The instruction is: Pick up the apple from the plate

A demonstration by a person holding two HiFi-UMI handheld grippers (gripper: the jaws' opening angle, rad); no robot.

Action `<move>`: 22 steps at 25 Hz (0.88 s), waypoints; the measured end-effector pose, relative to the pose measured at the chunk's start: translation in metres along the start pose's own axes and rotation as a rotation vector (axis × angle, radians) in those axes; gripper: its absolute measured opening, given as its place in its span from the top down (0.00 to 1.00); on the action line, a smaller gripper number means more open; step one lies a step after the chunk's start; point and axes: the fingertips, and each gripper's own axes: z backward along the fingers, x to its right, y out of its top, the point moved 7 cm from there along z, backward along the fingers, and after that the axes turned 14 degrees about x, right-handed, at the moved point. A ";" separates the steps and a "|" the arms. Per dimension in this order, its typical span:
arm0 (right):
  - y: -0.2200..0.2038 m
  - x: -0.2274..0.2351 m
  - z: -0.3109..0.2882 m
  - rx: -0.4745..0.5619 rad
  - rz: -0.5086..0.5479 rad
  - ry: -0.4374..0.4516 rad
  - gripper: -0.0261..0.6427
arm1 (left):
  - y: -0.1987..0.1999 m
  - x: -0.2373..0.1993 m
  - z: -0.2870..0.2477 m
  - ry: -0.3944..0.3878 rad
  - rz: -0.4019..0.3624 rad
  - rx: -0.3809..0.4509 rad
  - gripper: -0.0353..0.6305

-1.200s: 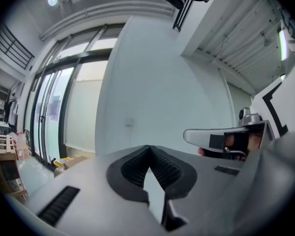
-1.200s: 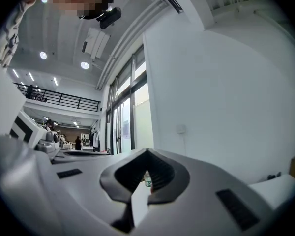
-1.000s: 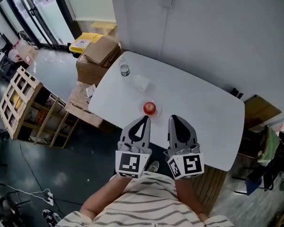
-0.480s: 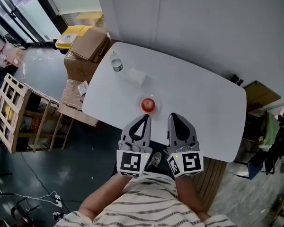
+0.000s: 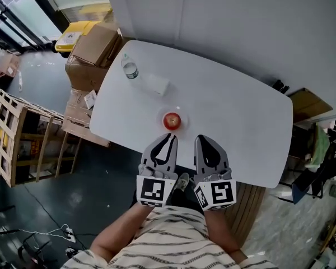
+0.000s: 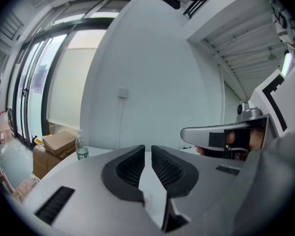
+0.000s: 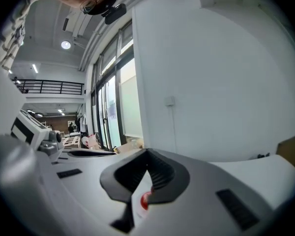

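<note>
The left gripper (image 5: 169, 140) is held empty, jaws nearly together, just short of the apple (image 5: 172, 120), which is seated on its plate (image 5: 181, 126) near the desk (image 5: 235, 116) edge; the right gripper (image 5: 201, 140) is likewise closed, presumably until approach.

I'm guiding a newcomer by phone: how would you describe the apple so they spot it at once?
Start at the white table beside the wall. Close to its near edge, midway along, sits a small pale plate with the apple on it. It is the only red, round thing there; the water bottle and the white packet farther back to the left are clear or white.
</note>
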 end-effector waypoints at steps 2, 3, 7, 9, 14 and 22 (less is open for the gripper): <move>-0.007 0.001 -0.002 -0.013 -0.004 -0.001 0.94 | -0.007 -0.002 -0.003 -0.005 0.010 -0.016 0.85; -0.010 0.001 -0.002 -0.019 -0.007 -0.001 0.94 | -0.011 -0.002 -0.004 -0.006 0.012 -0.024 0.83; -0.020 0.002 -0.003 -0.037 -0.015 -0.005 0.94 | -0.029 -0.006 -0.008 -0.005 0.006 -0.064 0.79; -0.025 0.003 -0.002 -0.046 -0.017 -0.005 0.94 | -0.038 -0.008 -0.010 -0.001 0.005 -0.088 0.74; -0.038 0.005 -0.002 -0.070 -0.025 -0.007 0.94 | -0.063 -0.015 -0.016 0.008 -0.006 -0.136 0.65; -0.057 0.010 -0.005 -0.097 -0.040 -0.009 0.94 | -0.110 -0.025 -0.031 0.007 -0.052 -0.202 0.50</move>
